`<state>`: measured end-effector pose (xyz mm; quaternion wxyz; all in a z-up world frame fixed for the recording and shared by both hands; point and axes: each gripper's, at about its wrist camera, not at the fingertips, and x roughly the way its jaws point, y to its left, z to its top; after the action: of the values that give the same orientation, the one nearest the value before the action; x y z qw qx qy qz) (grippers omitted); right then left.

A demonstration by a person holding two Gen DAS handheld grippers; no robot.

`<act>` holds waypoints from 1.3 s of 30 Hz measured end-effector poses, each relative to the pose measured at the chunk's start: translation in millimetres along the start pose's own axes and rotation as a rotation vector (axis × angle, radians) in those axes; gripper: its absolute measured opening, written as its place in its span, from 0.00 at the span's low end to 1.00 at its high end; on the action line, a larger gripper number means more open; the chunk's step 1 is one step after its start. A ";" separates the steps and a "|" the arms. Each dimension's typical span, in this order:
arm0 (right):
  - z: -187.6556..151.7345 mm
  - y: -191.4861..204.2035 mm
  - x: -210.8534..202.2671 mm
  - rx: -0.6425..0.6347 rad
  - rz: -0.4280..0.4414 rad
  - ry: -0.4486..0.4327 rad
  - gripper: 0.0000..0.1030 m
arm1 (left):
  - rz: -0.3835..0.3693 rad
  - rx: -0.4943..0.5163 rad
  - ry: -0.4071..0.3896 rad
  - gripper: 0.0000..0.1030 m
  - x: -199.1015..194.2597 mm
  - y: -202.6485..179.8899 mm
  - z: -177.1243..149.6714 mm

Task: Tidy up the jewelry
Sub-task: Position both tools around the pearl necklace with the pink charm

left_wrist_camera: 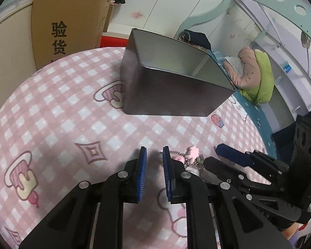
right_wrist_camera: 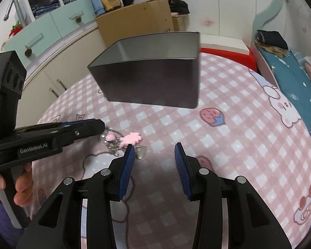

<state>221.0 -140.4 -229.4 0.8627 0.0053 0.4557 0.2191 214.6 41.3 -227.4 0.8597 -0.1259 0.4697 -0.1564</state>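
Note:
A charm chain with a pink flower charm and a silver heart lies on the pink checked cloth, near side of an open dark metal tin. My left gripper has its pads drawn close, and the chain's end ring sits at its tips, the chain trailing right. In the right wrist view the left gripper comes in from the left over that chain end. My right gripper is open, its left fingertip beside the pink charm. The tin looks empty.
The cloth covers a round-looking table. A tall cardboard box and cupboards stand behind it, and a bed with a blue sheet lies to the right. A hand holds the left gripper's handle.

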 end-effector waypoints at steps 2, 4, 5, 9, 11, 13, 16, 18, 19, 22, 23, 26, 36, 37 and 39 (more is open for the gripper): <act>1.4 5.2 -0.9 -0.021 -0.012 -0.011 0.39 | 0.016 0.020 -0.005 0.15 -3.2 -0.1 -2.8; 4.3 10.4 -0.5 -0.036 -0.002 -0.009 0.39 | 0.024 0.028 -0.004 0.15 -6.2 1.3 -4.7; 5.9 13.6 1.5 -0.045 -0.006 -0.007 0.39 | 0.022 0.024 -0.004 0.15 -7.4 2.6 -5.6; 10.2 25.3 12.9 -0.085 -0.015 0.013 0.39 | 0.027 0.023 -0.011 0.15 -10.8 6.6 -8.4; 12.1 26.8 15.8 -0.092 -0.007 0.011 0.38 | 0.023 0.022 -0.013 0.15 -12.1 7.9 -10.0; 13.6 26.0 15.9 -0.085 0.009 0.010 0.28 | 0.019 0.020 -0.011 0.15 -12.4 9.8 -9.5; 13.9 23.3 14.8 -0.084 -0.006 0.010 0.25 | 0.020 0.023 -0.011 0.15 -12.0 9.0 -9.3; 13.3 17.6 10.8 -0.070 -0.005 0.004 0.22 | 0.017 0.022 -0.011 0.15 -11.9 9.5 -8.9; 13.2 14.0 7.5 -0.062 -0.007 -0.003 0.12 | 0.016 0.022 -0.010 0.16 -11.8 9.2 -8.5; 13.3 3.3 -2.5 -0.044 -0.023 -0.017 0.11 | 0.007 0.025 -0.010 0.16 -12.0 7.5 -8.6; 13.2 -0.6 -5.7 -0.040 -0.035 -0.024 0.11 | 0.006 0.029 -0.010 0.16 -11.9 5.5 -7.9; 12.7 -12.3 -9.7 -0.025 -0.032 -0.016 0.11 | -0.001 0.039 -0.009 0.16 -11.3 -0.6 -7.6; 13.5 18.8 6.6 -0.157 -0.025 0.014 0.13 | 0.030 0.038 -0.028 0.34 -18.9 -3.6 -10.7; 13.6 19.3 7.1 -0.162 -0.021 0.012 0.13 | 0.030 0.037 -0.028 0.34 -19.7 -2.5 -11.6; 15.1 19.3 8.3 -0.164 -0.013 0.019 0.13 | 0.029 0.030 -0.025 0.34 -20.6 0.1 -12.4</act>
<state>229.7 -116.8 -223.0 0.8573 -0.0706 0.4444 0.2502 193.6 48.6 -218.2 0.8694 -0.1081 0.4583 -0.1496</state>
